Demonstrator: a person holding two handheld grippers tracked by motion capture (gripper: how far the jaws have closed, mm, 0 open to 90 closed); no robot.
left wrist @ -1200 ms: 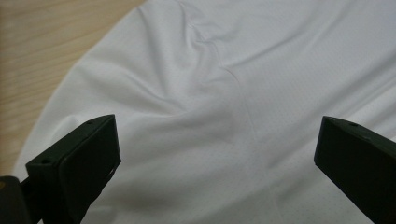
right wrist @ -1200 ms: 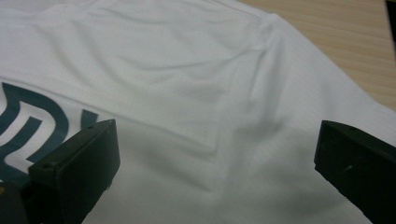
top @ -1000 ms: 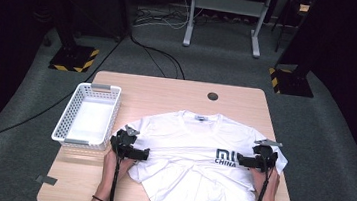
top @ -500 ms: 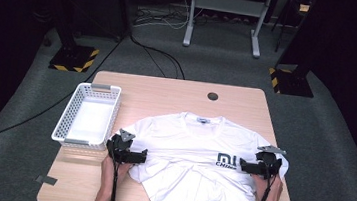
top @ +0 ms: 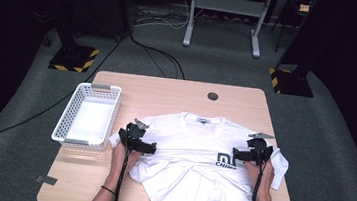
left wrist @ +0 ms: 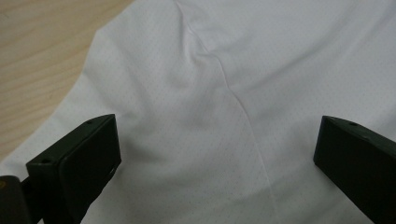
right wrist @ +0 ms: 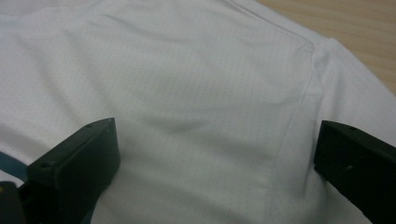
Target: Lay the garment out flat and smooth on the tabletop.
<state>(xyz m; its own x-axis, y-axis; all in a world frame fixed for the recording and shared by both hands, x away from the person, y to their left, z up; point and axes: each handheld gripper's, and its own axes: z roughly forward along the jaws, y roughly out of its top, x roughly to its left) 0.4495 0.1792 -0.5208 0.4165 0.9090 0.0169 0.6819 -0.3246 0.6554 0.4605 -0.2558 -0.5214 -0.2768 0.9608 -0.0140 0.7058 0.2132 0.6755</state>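
A white T-shirt (top: 194, 167) with a dark blue chest print lies rumpled on the wooden table (top: 167, 92), collar toward the far edge. My left gripper (top: 147, 148) hovers over the shirt's left sleeve seam. In the left gripper view the gripper (left wrist: 217, 154) is open, with the white fabric (left wrist: 210, 93) spread between its jaws. My right gripper (top: 238, 153) sits over the right shoulder beside the print. It too stands open (right wrist: 217, 158) above the sleeve seam (right wrist: 294, 121). Neither holds cloth.
A white plastic basket (top: 89, 116) stands with nothing in it at the table's left. A round grommet hole (top: 212, 96) is near the far edge. Bare wood (left wrist: 32, 56) lies beyond the sleeve. Black stand bases and cables occupy the floor behind.
Both grippers have shifted slightly toward the near edge over the shirt's shoulders. The shirt itself lies much as before.
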